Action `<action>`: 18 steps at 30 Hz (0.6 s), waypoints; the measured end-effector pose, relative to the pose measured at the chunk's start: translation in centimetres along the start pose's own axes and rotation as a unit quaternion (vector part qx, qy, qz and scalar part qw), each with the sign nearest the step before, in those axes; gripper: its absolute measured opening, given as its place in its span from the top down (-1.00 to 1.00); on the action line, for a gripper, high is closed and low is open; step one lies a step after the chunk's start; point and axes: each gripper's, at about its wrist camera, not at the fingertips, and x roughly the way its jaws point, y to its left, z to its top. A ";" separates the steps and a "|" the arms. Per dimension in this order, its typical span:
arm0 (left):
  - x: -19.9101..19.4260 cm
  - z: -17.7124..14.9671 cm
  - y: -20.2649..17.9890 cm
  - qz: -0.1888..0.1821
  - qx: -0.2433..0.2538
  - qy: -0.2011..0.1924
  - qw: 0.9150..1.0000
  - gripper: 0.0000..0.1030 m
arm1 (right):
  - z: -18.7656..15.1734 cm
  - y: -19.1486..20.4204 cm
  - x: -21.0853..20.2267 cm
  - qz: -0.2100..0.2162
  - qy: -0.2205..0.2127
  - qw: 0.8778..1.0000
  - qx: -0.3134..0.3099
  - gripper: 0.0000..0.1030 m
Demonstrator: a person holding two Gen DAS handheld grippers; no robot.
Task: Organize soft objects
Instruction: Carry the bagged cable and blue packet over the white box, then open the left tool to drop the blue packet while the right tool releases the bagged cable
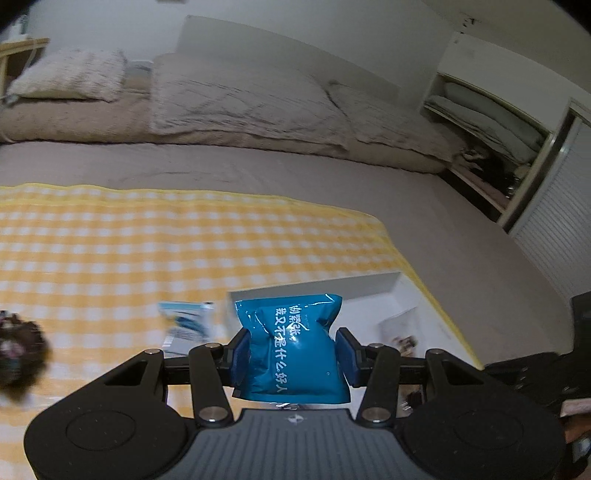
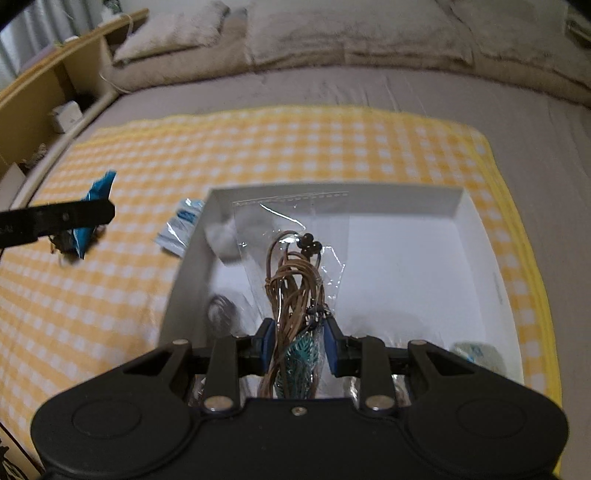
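Dim bedroom, taupe bed (image 1: 258, 173)

Pillows (image 1: 240, 96) along white wall (image 1: 295, 22); wooden shelf (image 2: 44, 92) upper left, open closet (image 1: 491, 122) right.

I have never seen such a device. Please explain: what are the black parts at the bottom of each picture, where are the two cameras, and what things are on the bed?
The black parts are two hand-held grippers, each with two fingers with blue pads. A person holds one in each hand. Each picture comes from a camera mounted on a gripper, looking forward along its fingers.

In the left camera's picture, the left gripper is shut on a blue packet with white writing. In the right camera's picture, the right gripper is shut on a clear bag of brown cord, held above a white box.

The box sits on a yellow checked cloth spread on a bed. A small light-blue packet lies beside the box. A few blurred items lie inside the box.
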 end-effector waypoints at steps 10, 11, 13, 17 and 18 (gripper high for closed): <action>4.2 -0.3 -3.1 -0.045 -0.014 0.010 0.999 0.03 | -1.1 -1.1 2.7 0.044 0.034 0.997 0.047 0.18; 4.7 -0.3 -3.3 -0.049 -0.012 0.013 0.999 0.03 | -1.2 -0.9 2.8 0.047 0.036 0.997 0.041 -0.02; 5.3 -0.4 -3.6 -0.052 -0.009 0.016 0.998 0.03 | -1.3 -0.4 2.6 0.040 0.036 0.998 0.030 -0.08; 6.3 -0.4 -3.7 -0.058 -0.005 0.019 0.998 0.03 | -1.3 -0.3 1.6 0.038 0.035 0.999 0.007 -0.05; 6.6 -0.3 -3.7 -0.059 -0.004 0.016 0.998 0.03 | -1.3 -0.2 1.4 0.038 0.034 0.999 -0.001 0.00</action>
